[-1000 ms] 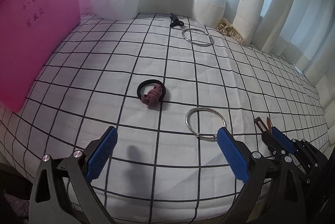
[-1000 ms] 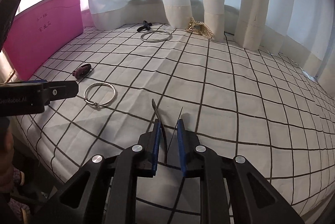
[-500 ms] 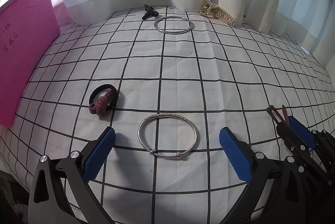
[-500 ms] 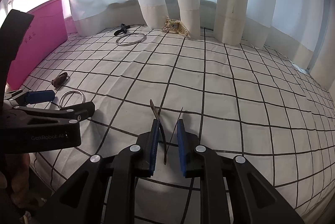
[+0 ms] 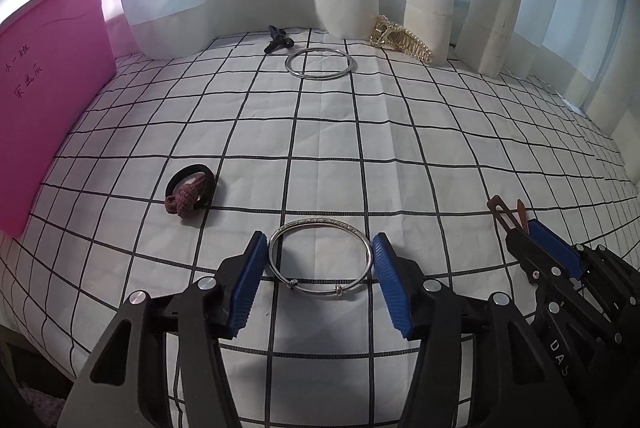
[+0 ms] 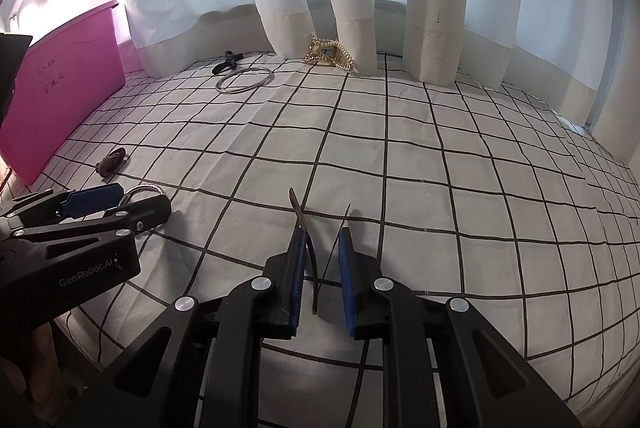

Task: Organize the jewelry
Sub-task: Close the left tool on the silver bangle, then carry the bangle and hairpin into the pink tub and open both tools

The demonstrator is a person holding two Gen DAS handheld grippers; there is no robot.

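From the left wrist, the left gripper [image 5: 319, 265] has just been closing its jaws around a thin silver bangle [image 5: 320, 257] that lies flat on the checked cloth [image 5: 400, 148]; the blue pads [image 5: 251, 282] stand just beside the ring's two sides, and I cannot tell whether they press on it yet. Beyond lie a dark hair tie with a maroon knot [image 5: 192, 190], a second silver ring [image 5: 320, 64], a small black clip [image 5: 278, 42] and a gold claw clip [image 5: 402, 38], with a pink bin [image 5: 48, 116] at the left. The bangle looks light, stiff and slick, so I judge that a squeeze across its width could make it pop out or tilt; pinching the wire itself, with one pad inside the ring, would probably be safer. From the right wrist, the right gripper [image 6: 322, 246] is clamped nearly together on a thin brown hair clip [image 6: 305, 232], its prongs poking out forward above the cloth, and the left gripper and bangle show low at the left edge
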